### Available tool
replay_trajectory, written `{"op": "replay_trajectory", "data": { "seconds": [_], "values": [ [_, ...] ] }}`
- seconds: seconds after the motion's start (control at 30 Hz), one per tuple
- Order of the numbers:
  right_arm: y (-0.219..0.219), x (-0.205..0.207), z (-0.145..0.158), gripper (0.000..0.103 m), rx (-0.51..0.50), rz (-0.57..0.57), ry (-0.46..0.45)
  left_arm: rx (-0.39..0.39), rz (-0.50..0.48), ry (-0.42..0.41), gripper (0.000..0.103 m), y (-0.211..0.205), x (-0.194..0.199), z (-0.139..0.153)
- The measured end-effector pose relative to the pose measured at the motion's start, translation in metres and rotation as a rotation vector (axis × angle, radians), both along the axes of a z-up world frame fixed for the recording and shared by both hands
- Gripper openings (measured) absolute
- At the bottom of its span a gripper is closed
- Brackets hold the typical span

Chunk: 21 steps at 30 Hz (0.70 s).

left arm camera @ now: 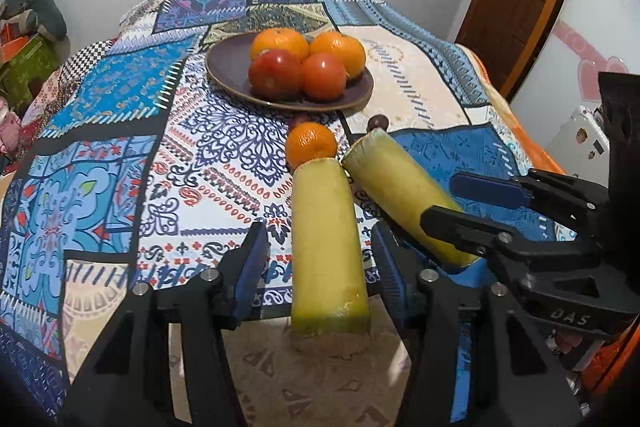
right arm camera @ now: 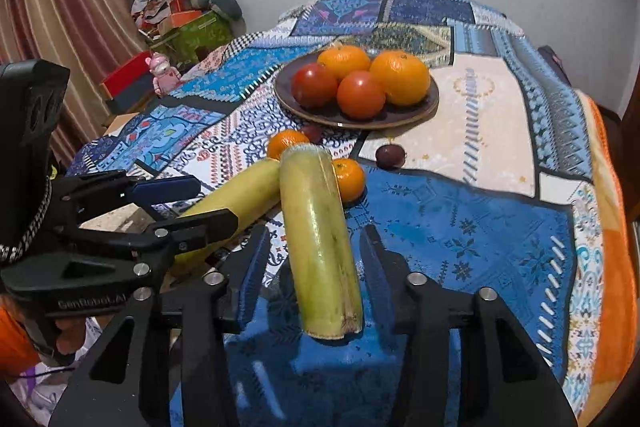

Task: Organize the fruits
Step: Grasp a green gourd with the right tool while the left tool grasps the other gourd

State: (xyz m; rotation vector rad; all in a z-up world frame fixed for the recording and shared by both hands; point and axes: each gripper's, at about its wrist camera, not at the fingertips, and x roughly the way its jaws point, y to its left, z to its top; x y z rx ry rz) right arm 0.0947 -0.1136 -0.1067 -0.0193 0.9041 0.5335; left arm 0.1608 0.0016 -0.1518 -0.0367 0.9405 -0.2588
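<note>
Both grippers are reaching in low over the near edge of the table (left arm camera: 120,131), side by side, each pointing toward the plate (left arm camera: 228,67) at the middle of the patchwork cloth.

The left gripper (left arm camera: 320,259) is sitting level, its two blue-padded fingers (left arm camera: 252,263) spread on either side of a yellow-green stalk piece (left arm camera: 326,239) that is lying lengthwise between them. There is a clear gap on each side, so the jaws are released and not pinching it. The stalk's far end is touching a loose orange (left arm camera: 311,143) on the cloth.

The right gripper (right arm camera: 316,259) is angling in from the right, its tips crossing toward the left one. Its fingers (right arm camera: 254,263) are likewise standing apart around a second stalk piece (right arm camera: 320,239), released, with cloth showing on both sides. That piece is lying slanted, its far end next to the first stalk's end. A small orange (right arm camera: 350,179) is sitting just beside it, and a dark plum-like fruit (right arm camera: 389,155) is lying a little farther right.

On the plate, two oranges (right arm camera: 400,77) and two red tomatoes (right arm camera: 360,93) are crowding together, touching.
</note>
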Motion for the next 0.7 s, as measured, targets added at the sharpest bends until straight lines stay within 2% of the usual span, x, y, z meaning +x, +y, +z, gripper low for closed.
{"op": "replay_trajectory", "data": {
  "seconds": [0.23,0.37,0.7],
  "values": [
    [0.003,0.004,-0.007,0.036,-0.007,0.014,0.016,-0.004,-0.025,0.025,0.040,-0.004,0.006,-0.012],
    [0.004,0.007,-0.009,0.036,0.001,0.018,0.022,0.036,-0.036,0.018,0.039,-0.010,0.008,-0.016],
    [0.000,0.016,-0.019,0.036,0.064,0.025,0.087,0.026,-0.014,0.011,0.036,-0.009,0.014,-0.022]
  ]
}}
